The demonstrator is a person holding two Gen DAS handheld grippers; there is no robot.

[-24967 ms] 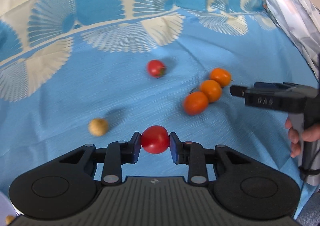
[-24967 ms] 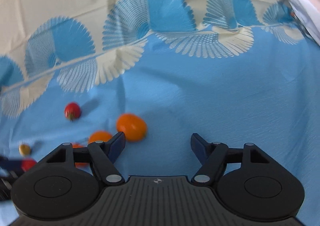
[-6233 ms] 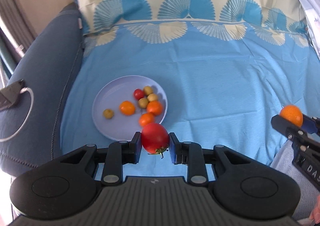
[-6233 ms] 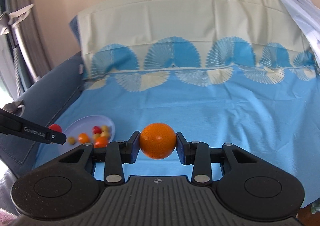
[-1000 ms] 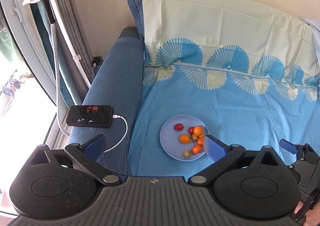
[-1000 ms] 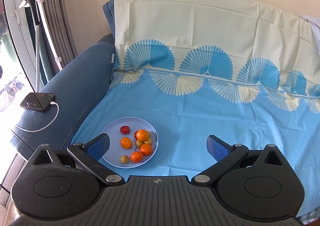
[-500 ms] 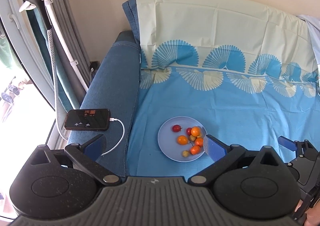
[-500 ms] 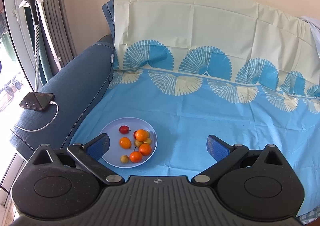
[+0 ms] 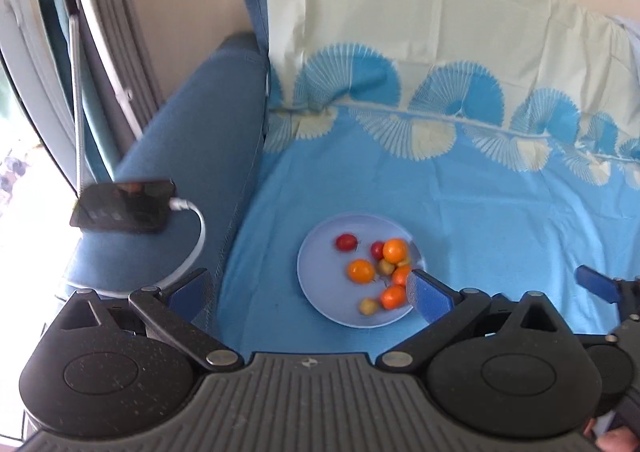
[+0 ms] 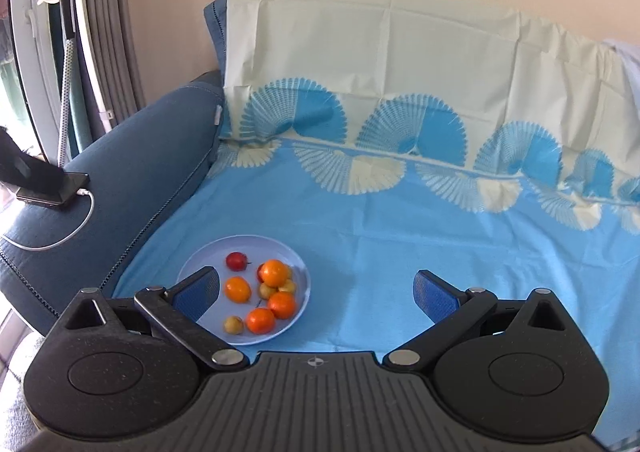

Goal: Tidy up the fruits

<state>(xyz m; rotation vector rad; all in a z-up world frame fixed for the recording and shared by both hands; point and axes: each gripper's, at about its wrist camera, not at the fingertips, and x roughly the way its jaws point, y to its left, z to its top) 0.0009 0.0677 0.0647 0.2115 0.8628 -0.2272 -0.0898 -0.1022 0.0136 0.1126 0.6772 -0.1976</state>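
A pale blue plate (image 9: 320, 276) (image 10: 204, 258) rests on the blue cloth and holds several fruits: a red tomato (image 9: 346, 242) (image 10: 236, 260), oranges (image 9: 361, 271) (image 10: 275, 273) and small yellow ones (image 10: 233, 325). My left gripper (image 9: 306, 290) hangs well above and short of the plate, open, with nothing between its fingers. My right gripper (image 10: 316, 290) is also open and holds nothing. One of its blue fingers (image 9: 594, 283) shows at the right edge of the left wrist view.
A phone (image 9: 124, 206) (image 10: 52, 192) with a white cable lies on the blue sofa arm (image 9: 192, 156) left of the plate. A white stand (image 10: 80, 32) and grey curtains rise at the far left. The fan-patterned cloth (image 10: 440, 232) stretches away to the right.
Six seconds ago my left gripper held a red tomato and my right an orange; both are now open and hold nothing. In the last second the left view blurred and shifted slightly.
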